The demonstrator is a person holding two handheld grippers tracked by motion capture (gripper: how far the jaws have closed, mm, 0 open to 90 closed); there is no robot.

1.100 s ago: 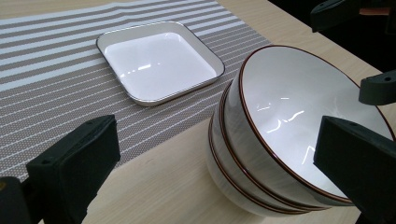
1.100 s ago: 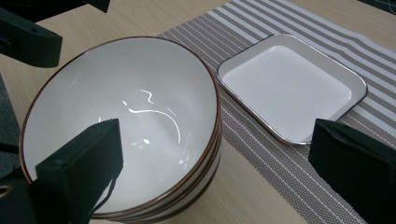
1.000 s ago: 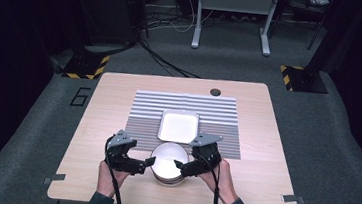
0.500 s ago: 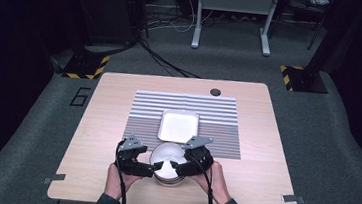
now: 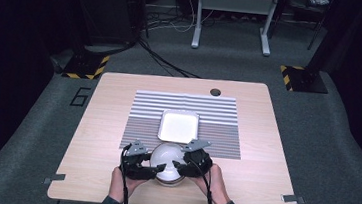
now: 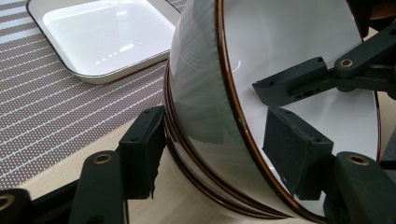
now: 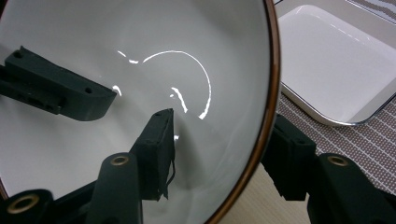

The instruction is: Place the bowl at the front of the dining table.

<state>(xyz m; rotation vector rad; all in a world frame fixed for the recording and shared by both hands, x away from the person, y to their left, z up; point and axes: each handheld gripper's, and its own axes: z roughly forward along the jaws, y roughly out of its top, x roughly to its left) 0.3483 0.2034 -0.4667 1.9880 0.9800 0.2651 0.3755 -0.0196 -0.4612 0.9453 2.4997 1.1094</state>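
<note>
Now both grippers straddle the rim of the top white bowl (image 5: 167, 157), which sits on a stack near the table's (image 5: 264, 155) front edge, just short of the square tray (image 5: 179, 126) on the striped mat (image 5: 217, 116). The left gripper (image 5: 155, 168) and right gripper (image 5: 177, 165) have just been closing, one jaw inside, one outside the wall; whether the pads already pinch it I cannot tell. Lifting the bowl is not yet done.

White, brown-rimmed bowl (image 5: 167, 160) sits upright atop stacked bowls, near table's front edge.
</note>
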